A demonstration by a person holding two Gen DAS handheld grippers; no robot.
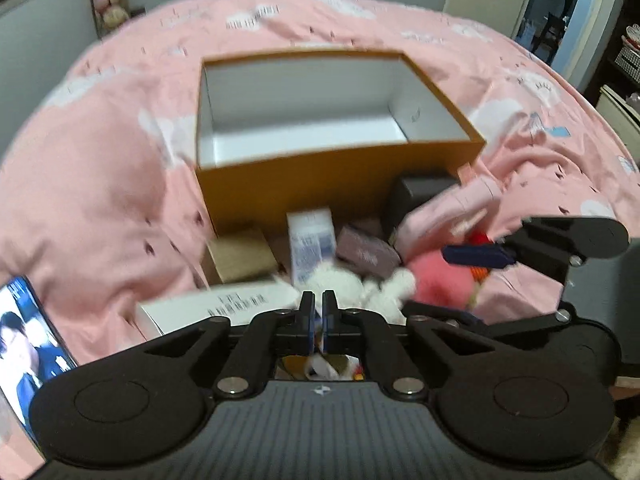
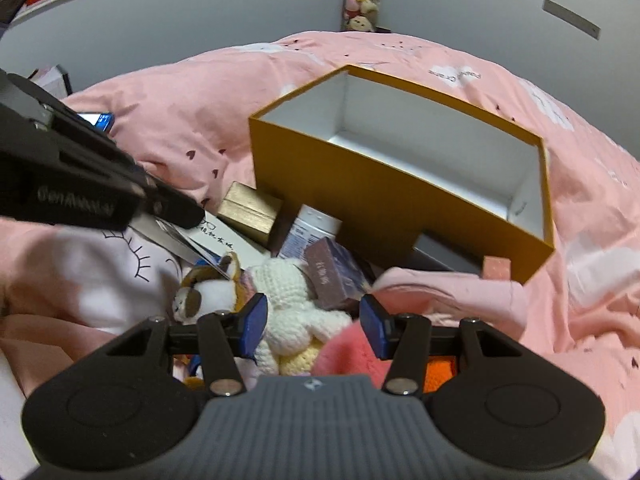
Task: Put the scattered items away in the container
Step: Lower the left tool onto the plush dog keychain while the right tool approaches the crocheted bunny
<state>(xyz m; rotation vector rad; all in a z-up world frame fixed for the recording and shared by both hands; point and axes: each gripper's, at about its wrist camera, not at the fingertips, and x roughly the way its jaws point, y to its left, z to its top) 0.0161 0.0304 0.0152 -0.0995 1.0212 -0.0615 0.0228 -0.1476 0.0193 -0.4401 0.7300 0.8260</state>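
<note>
The orange box [image 1: 304, 188] [image 2: 360, 188] with a white inside lies open on the pink bedcover. My left gripper [image 1: 319, 316] [image 2: 192, 216] is shut. A thin whitish sliver, seemingly a tag, shows between its pads. The small brown-and-white plush [image 2: 204, 294] lies just beneath it. My right gripper [image 2: 314, 324] [image 1: 452, 284] is closed part-way. One pad presses the pink plush [image 2: 344, 352] [image 1: 436, 280], the other the cream crocheted toy [image 2: 288, 300] [image 1: 360, 292]. Small boxes lie before the orange box: a white one [image 1: 224, 304], a blue-white carton [image 1: 312, 244], a mauve one [image 2: 334, 276].
A lit phone [image 1: 28, 340] [image 2: 98, 120] lies on the bedcover to the left. A black box [image 1: 416, 196], a gold box [image 2: 248, 210] and a pink pouch [image 1: 448, 208] crowd the orange box's near wall. A doorway [image 1: 560, 20] opens at the far right.
</note>
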